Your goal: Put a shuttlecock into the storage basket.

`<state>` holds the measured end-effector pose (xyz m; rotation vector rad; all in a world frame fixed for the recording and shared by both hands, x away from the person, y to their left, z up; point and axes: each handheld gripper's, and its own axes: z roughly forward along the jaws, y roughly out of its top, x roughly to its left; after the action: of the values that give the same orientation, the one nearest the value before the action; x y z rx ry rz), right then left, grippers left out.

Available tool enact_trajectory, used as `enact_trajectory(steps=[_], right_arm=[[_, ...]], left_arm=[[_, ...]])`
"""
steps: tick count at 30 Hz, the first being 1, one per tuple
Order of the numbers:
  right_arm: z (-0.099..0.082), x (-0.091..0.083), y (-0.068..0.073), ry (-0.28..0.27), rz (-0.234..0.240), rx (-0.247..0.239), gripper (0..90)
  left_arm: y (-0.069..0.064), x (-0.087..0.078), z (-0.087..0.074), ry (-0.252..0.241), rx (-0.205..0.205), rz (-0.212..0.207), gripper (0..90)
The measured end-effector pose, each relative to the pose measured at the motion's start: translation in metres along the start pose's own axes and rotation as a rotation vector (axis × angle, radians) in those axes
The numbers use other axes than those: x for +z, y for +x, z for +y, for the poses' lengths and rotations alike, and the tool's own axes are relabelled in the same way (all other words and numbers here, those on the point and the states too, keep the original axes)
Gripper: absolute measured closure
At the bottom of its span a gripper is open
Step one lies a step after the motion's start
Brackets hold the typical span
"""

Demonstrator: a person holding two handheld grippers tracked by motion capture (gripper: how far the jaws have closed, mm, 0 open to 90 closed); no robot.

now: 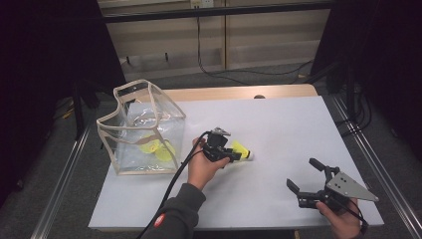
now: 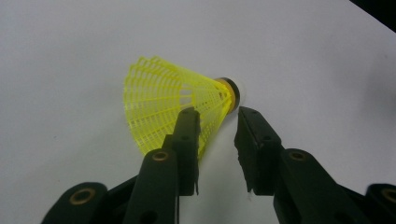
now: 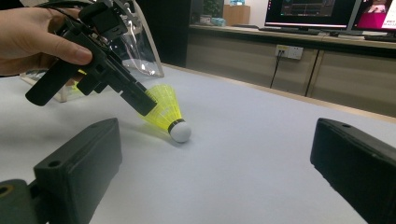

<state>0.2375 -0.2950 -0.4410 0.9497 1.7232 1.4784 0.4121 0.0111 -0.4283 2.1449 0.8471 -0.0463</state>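
A yellow shuttlecock is seen lying on its side near the middle of the tabletop, cork toward the right edge. The left gripper is held over its skirt. In the left gripper view, the jaws are seen partly closed around the narrow end of the skirt, with a gap left at one pad; no firm grip is shown. The right gripper view shows the white cork resting on the tabletop. The right gripper is held wide open and empty near the front right corner. A clear bag stands by the left edge.
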Motion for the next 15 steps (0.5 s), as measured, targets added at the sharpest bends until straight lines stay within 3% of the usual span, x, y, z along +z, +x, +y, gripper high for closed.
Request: enact_trajectory(steps=[10,12,15], right_arm=[[0.0,0.0,0.0,0.001,0.002,-0.003,1.9],[0.0,0.0,0.0,0.001,0.001,-0.002,1.9],[0.0,-0.001,-0.001,0.002,0.0,-0.004,1.9]], left_arm=[[0.001,0.008,-0.002,-0.004,0.005,0.013,64.9],[0.001,0.01,-0.002,-0.003,-0.002,0.001,63.9],[0.0,0.013,-0.002,0.0,-0.006,0.002,67.0]])
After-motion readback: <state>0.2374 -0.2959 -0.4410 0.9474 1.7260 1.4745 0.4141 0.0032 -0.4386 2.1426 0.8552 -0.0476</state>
